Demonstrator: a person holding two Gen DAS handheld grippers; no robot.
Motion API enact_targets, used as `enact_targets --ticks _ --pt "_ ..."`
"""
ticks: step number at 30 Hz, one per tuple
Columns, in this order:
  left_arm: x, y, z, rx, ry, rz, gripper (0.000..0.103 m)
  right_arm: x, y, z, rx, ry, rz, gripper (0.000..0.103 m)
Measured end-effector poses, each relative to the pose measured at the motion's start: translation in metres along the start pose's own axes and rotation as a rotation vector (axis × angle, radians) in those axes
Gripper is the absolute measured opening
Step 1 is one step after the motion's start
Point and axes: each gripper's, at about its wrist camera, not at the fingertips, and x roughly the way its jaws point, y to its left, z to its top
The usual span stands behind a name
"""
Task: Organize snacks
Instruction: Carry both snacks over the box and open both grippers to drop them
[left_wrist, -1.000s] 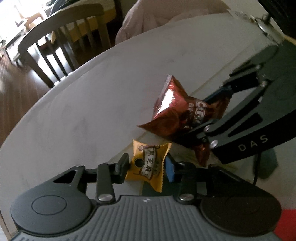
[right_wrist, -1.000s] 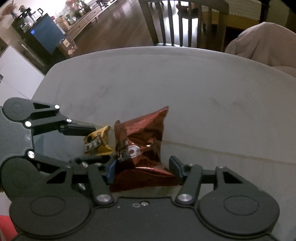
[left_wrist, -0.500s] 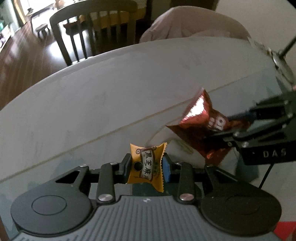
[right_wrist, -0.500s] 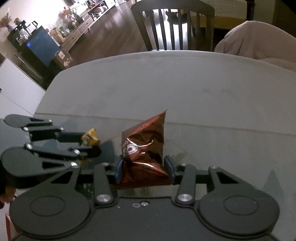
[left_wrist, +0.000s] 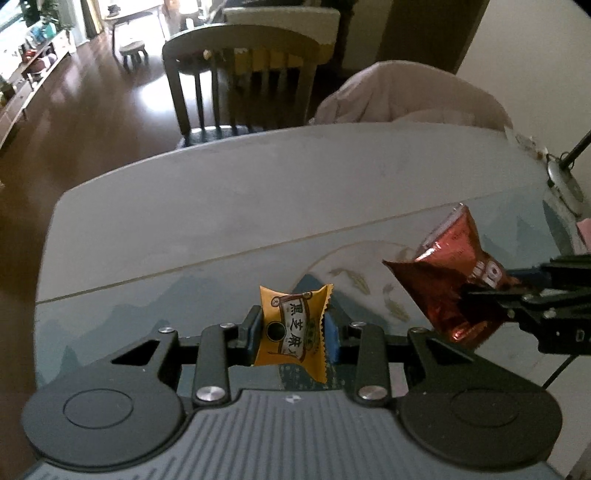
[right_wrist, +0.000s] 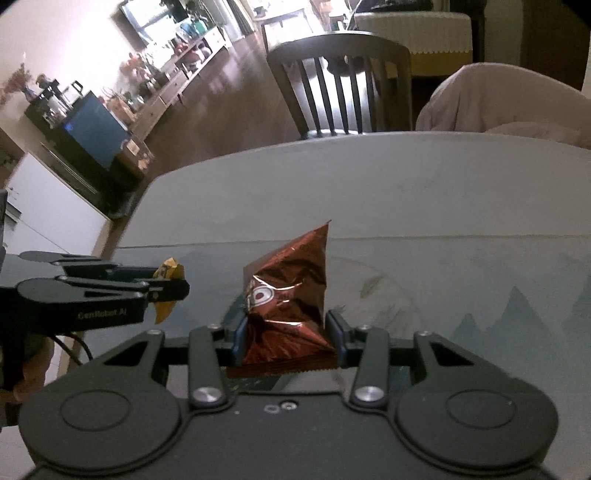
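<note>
Foil is what both tools are dealing with. The left tool (left_wrist: 293, 334) is clamped on a small yellow candy packet (left_wrist: 291, 336), its blue pads pressing the packet's two sides, and it carries the packet clear of the worktop (left_wrist: 258, 206). The packet looks light and fairly firm through its filled middle, with thin crimped ends that would bend or slip. The middle, where it is held now, seems the right place to take it.

The right tool (right_wrist: 286, 338) is clamped on a red foil snack bag (right_wrist: 288, 306), the jaws having just closed in around the bag's lower part. The bag is also off the worktop, and its peaked top stands up past the pads. It appears puffed and crinkled, probably light, with a slick skin and contents that may crush. A gentle hold low on the body should serve better than a hard squeeze. From the left wrist view the two tools are near each other, but the snacks do not touch.

Below lies a printed mat (left_wrist: 369, 284) with blue mountains and a pale circle, over a smooth grey top. Beyond the far edge stand a slatted dark chair (left_wrist: 243, 77) and a seat draped in pale cloth (left_wrist: 406, 96). Farther off, a glossy wooden floor (right_wrist: 229, 110) runs to a low sideboard.
</note>
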Motion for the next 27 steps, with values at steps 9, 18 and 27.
enact_targets --ticks 9,18,27 --pt "-0.092 -0.014 -0.022 0.043 -0.180 0.053 0.033 -0.046 0.021 -0.013 -0.009 -0.104 -0.018 0.042" --pt "-0.147 -0.018 -0.067 0.026 -0.150 0.067 0.033 -0.074 0.046 -0.044 -0.028 -0.139 0.005 0.042" --pt "-0.164 -0.019 -0.116 0.009 -0.101 0.061 0.033 -0.085 0.063 -0.073 -0.040 -0.126 0.027 0.042"
